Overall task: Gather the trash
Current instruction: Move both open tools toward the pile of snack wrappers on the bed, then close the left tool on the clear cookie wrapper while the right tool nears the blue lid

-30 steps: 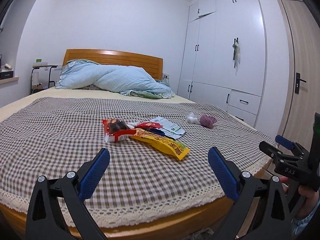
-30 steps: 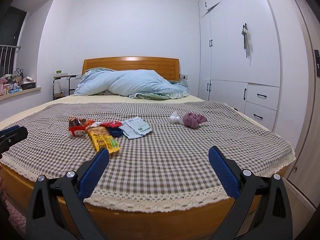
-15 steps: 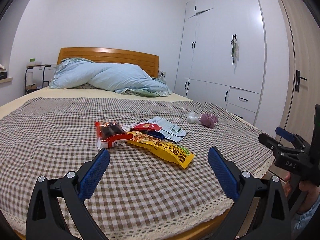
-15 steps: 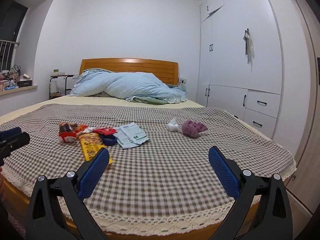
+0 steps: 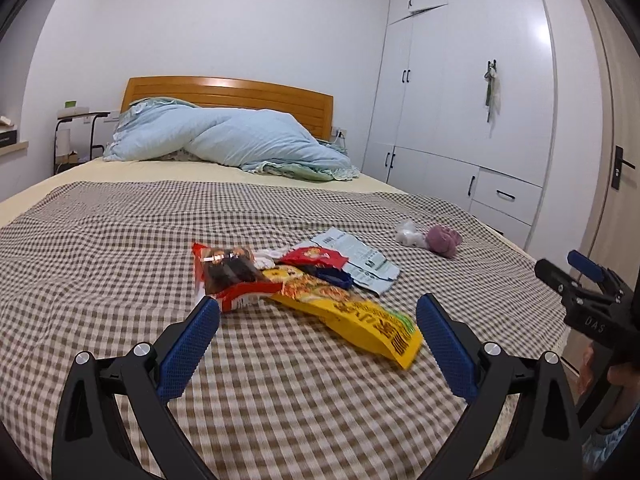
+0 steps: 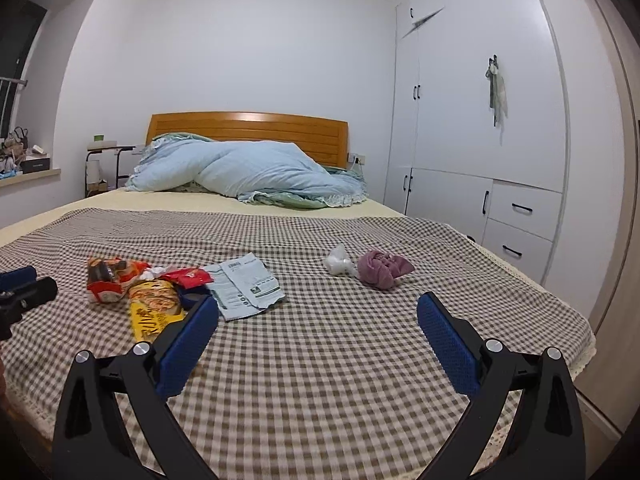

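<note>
- nothing is collected yet, as far as i can judge: all the trash lies on the brown-and-white checked bedspread (image 5: 120,264).
- my left gripper (image 5: 318,322) is spread wide and empty, low over the cloth, lined up on the long yellow snack bag (image 5: 352,312).
- touching that bag: a red-and-brown crinkled wrapper (image 5: 230,272), a small red sachet (image 5: 314,257) and a pale green torn mailer (image 6: 244,286).
- my right gripper (image 6: 318,324) is wide too, holding nothing.
- a white crumpled tissue (image 6: 338,262) and a mauve cloth wad (image 6: 380,268) lie well apart to the right.
- i see no bin in view.
</note>
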A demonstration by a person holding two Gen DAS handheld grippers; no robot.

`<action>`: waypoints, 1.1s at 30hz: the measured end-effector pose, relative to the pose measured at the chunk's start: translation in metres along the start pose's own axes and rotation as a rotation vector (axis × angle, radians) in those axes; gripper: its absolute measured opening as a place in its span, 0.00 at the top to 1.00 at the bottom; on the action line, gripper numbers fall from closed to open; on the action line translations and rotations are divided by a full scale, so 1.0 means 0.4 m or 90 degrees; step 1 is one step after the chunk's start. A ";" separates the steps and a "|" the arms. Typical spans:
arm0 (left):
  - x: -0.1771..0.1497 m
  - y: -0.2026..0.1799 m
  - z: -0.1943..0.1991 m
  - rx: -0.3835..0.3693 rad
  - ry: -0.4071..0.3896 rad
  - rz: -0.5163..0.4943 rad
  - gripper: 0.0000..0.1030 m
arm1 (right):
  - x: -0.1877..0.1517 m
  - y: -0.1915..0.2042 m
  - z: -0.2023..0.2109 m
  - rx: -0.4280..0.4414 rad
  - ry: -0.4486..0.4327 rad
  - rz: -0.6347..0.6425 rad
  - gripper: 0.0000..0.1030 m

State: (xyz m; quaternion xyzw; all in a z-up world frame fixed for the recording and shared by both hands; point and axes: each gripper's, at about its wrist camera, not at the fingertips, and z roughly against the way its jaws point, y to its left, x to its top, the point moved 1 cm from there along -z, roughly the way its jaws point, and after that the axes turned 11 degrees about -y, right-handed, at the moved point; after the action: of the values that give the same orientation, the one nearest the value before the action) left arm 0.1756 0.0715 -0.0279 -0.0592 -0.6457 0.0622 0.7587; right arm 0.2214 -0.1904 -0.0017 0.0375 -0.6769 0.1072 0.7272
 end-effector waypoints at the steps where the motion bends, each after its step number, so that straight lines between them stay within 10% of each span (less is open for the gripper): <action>1: 0.004 0.002 -0.006 0.000 -0.001 0.001 0.07 | -0.001 0.000 -0.009 0.001 0.005 -0.002 0.07; 13: 0.061 0.053 -0.121 0.067 0.010 0.019 0.07 | 0.019 0.012 -0.126 0.014 0.013 -0.017 0.07; 33: 0.033 0.153 -0.322 0.168 0.164 0.052 0.14 | 0.005 0.132 -0.339 0.087 0.085 0.005 0.07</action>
State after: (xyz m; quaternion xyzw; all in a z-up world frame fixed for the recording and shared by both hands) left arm 0.3039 0.1328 -0.0460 0.0072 -0.5265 0.1690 0.8332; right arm 0.3431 -0.1115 -0.0155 0.0771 -0.6185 0.1579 0.7659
